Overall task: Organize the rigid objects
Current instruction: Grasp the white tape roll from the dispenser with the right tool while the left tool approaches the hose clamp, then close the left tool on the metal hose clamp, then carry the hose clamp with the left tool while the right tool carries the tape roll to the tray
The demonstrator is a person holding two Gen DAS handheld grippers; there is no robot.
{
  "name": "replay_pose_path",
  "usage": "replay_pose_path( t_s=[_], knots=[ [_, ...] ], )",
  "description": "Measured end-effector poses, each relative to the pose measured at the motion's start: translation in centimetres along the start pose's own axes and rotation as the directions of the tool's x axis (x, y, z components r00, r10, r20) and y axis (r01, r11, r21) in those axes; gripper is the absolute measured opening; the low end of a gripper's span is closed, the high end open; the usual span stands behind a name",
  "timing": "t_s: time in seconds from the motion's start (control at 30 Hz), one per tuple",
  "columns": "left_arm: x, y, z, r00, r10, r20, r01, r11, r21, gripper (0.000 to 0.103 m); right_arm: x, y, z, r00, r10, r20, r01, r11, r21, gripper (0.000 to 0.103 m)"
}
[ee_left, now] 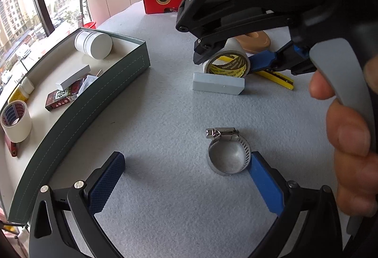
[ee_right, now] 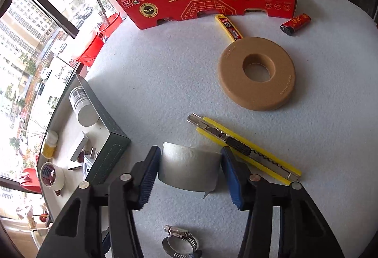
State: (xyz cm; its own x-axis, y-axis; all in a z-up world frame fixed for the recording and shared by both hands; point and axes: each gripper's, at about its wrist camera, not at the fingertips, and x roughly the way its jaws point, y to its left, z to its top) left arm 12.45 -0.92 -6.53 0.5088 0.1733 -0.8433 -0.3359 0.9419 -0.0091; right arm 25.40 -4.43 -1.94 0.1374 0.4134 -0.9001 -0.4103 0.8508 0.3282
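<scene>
At lower centre of the right wrist view, your right fingers (ee_right: 190,171) clamp the tape roll (ee_right: 189,169); your left fingers (ee_left: 186,177) gape wide, hose clamp (ee_left: 228,152) touching one, bare surface (ee_left: 165,104) beyond.

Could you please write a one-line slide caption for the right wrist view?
Right gripper closes around a roll of tape beside a yellow utility knife on the grey felt table.

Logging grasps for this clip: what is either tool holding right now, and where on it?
The right tool clamps the roll of tape across its two flat side faces. The left tool is open and holds nothing; the hose clamp just lies between its fingers.
</scene>
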Motion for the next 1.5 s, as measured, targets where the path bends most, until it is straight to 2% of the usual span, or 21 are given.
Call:
replay_pose_path(
  t_s=[0.1, 0.27, 0.37, 0.47, 0.53, 0.7, 0.73, 0.8, 0.83, 0.87, 0.93, 1.13, 1.5],
  knots=[
    [-0.1, -0.1, -0.1, 1.0, 0.001, 0.001, -0.001, 1.0, 0.002, 0.103, -0.4, -0.5, -0.3, 1.0, -0.014, 0.003, 0.014, 1.0, 0.011, 0.05],
    [0.0, -0.4, 0.6, 1.0, 0.0, -0.028, 0.001, 1.0, 0.022, 0.103, -3.8, -3.6, -1.4, 0.995, 0.066, 0.07, -0.072, 0.994, 0.082, 0.05],
    [0.1, -1.3, 0.9, 0.999, -0.003, -0.032, 0.005, 0.999, 0.049, 0.103, -6.2, -5.9, -3.0, 0.992, 0.06, 0.112, -0.072, 0.991, 0.11, 0.05],
    [0.5, -2.6, 1.1, 0.999, -0.011, -0.045, 0.015, 0.997, 0.079, 0.103, -7.7, -8.0, -5.1, 0.992, 0.056, 0.117, -0.073, 0.986, 0.149, 0.05],
    [0.7, -2.6, 1.3, 0.998, -0.03, -0.047, 0.033, 0.998, 0.053, 0.103, -8.3, -8.9, -6.3, 0.992, 0.048, 0.113, -0.066, 0.984, 0.167, 0.05],
    [1.0, -2.9, 2.0, 0.995, -0.028, -0.093, 0.033, 0.998, 0.054, 0.102, -9.4, -9.7, -9.2, 0.992, 0.034, 0.118, -0.054, 0.984, 0.17, 0.05],
    [0.9, -2.9, 2.0, 0.995, -0.032, -0.097, 0.038, 0.998, 0.056, 0.1, -9.4, -9.6, -9.8, 0.993, 0.03, 0.115, -0.048, 0.986, 0.16, 0.05],
    [0.2, -2.9, 1.9, 0.996, -0.04, -0.077, 0.046, 0.997, 0.07, 0.081, -9.8, -9.2, -10.8, 0.994, 0.008, 0.108, -0.023, 0.991, 0.133, 0.05],
    [-0.2, -3.0, 1.8, 0.997, -0.047, -0.068, 0.052, 0.996, 0.074, 0.055, -10.0, -9.0, -11.4, 0.994, -0.006, 0.11, -0.007, 0.993, 0.117, 0.05],
    [-0.5, -3.0, 1.8, 0.996, -0.055, -0.069, 0.06, 0.995, 0.077, 0.037, -10.4, -8.8, -11.8, 0.993, -0.019, 0.114, 0.007, 0.995, 0.101, 0.05],
    [-0.7, -2.6, 1.8, 0.993, -0.079, -0.087, 0.085, 0.994, 0.062, 0.037, -11.0, -8.2, -12.3, 0.992, -0.045, 0.115, 0.037, 0.997, 0.07, 0.05],
    [-2.3, -0.9, 0.4, 0.992, -0.088, -0.089, 0.089, 0.996, 0.014, 0.037, -12.8, -6.9, -13.1, 0.989, -0.075, 0.129, 0.072, 0.997, 0.027, 0.05],
    [-7.4, 3.8, -0.3, 0.996, -0.09, 0.005, 0.09, 0.995, -0.048, 0.037, -13.7, -0.9, -13.4, 0.988, -0.082, 0.134, 0.092, 0.993, -0.071, 0.05]
  ],
)
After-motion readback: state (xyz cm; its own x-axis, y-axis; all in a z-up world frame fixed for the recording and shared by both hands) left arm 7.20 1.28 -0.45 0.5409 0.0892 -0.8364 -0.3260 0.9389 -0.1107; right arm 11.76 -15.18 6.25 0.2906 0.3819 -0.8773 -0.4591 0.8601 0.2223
